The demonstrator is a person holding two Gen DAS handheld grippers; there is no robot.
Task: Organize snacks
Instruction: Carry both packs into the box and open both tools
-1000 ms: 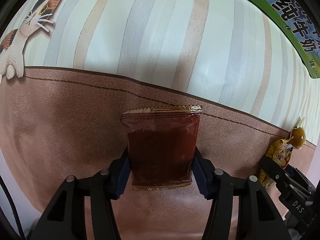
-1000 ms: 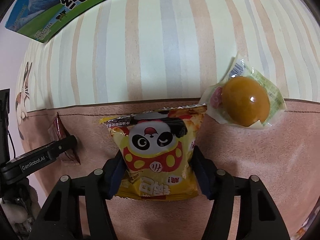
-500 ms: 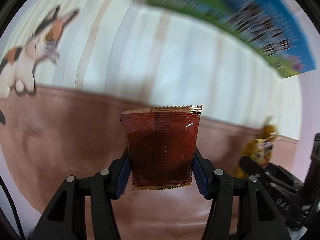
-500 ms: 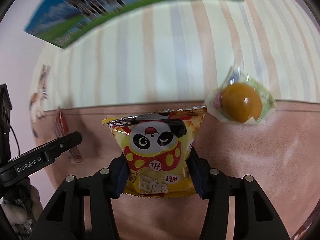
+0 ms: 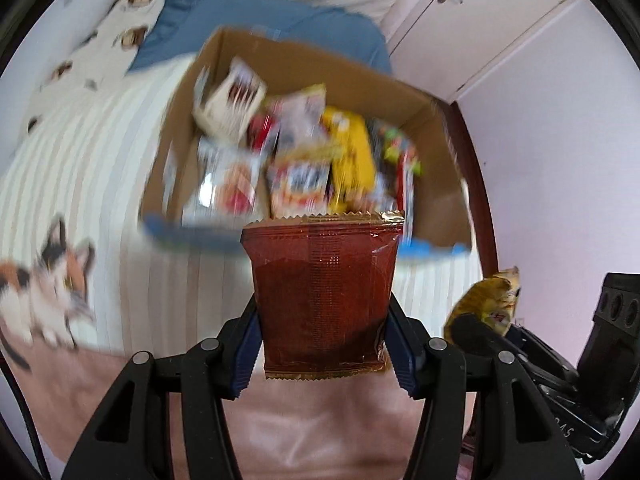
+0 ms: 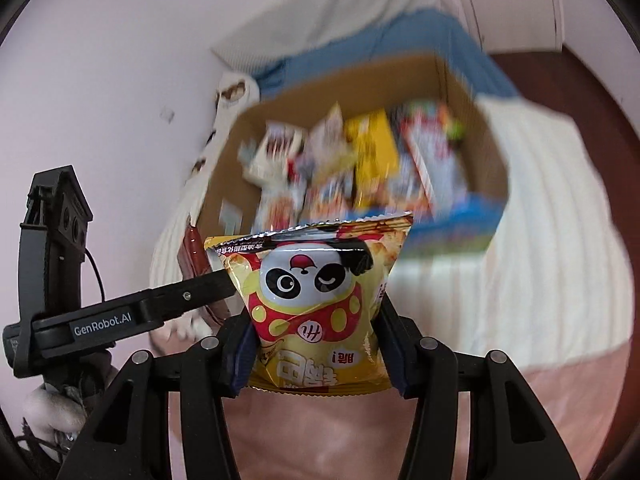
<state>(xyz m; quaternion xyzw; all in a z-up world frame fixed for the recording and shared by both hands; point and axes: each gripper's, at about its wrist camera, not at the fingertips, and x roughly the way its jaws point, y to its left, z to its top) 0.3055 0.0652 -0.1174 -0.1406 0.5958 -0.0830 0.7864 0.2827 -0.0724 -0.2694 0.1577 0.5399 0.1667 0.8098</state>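
My left gripper [image 5: 322, 336] is shut on a dark red snack packet [image 5: 322, 292], held upright above the bed. My right gripper [image 6: 314, 340] is shut on a yellow panda chip bag [image 6: 316, 304]. Ahead of both stands an open cardboard box [image 5: 436, 128] holding several snack packs, blurred in both views. In the left wrist view the yellow bag [image 5: 490, 300] and right gripper show at the right edge. In the right wrist view the left gripper [image 6: 208, 280] shows at the left with the red packet [image 6: 192, 256] in it.
The box [image 6: 492, 152] stands on a striped bedspread [image 5: 80, 160] with a cat print [image 5: 48, 284] and a pink-brown border [image 5: 320, 432]. Behind it lie a blue blanket [image 5: 248, 12] and a white pillow. A pink wall and cupboard doors [image 5: 480, 20] are at the right.
Both grippers have risen off the bed with their packets and tilted up, bringing the snack box into view. The orange wrapped snack near the right gripper has left the view.
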